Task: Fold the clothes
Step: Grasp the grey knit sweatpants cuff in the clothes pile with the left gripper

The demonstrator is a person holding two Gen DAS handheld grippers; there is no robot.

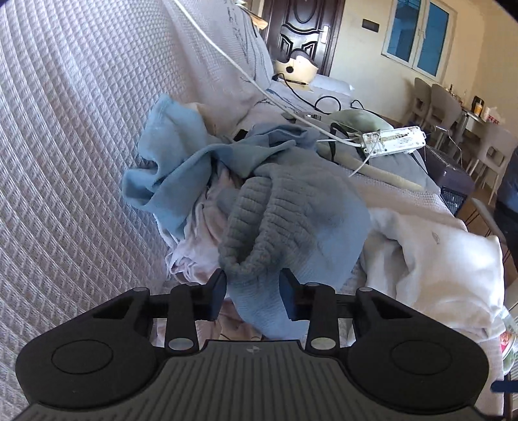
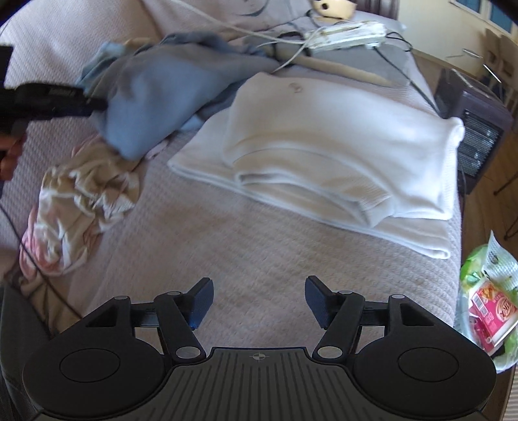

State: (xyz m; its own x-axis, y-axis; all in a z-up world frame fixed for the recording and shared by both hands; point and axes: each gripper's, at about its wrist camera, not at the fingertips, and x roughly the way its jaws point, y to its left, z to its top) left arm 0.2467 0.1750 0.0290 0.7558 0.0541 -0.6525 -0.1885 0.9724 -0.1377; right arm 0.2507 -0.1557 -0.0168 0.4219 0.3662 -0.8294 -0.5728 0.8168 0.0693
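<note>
- Left gripper (image 1: 254, 293): black two-finger tool, jaws closed on the ribbed hem of a blue-grey knitted sweater (image 1: 291, 207), which is lifted off the heap; in the right wrist view the tool reaches in from the left edge (image 2: 94, 104), a hand (image 2: 9, 155) behind it.
- Right gripper (image 2: 257, 299): jaws spread wide, empty, hovering over bare sofa cover.
- Surface: pale grey waffle-textured sofa cover (image 2: 226, 233), running up the backrest (image 1: 64, 129).
- Crumpled beige-and-pink patterned garment (image 2: 81, 200): beside the backrest, just below the sweater.
- Folded white knit garment (image 2: 340, 162): flat on the seat, right of the sweater, near the front edge.
- Light blue cloth (image 1: 171, 162): bunched against the backrest, under and behind the sweater.
- Green-and-pink plastic snack packet (image 2: 489, 291): at the seat's right edge.
- White power strip (image 1: 391, 141): on a grey cushion farther back, white cable trailing across.
- Dark grey box-shaped heater (image 2: 476, 129): on the floor beside the sofa.
- Room, far: dark brown panelled door (image 1: 301, 29), white-framed window (image 1: 417, 32), grey dining chairs (image 1: 443, 107).
</note>
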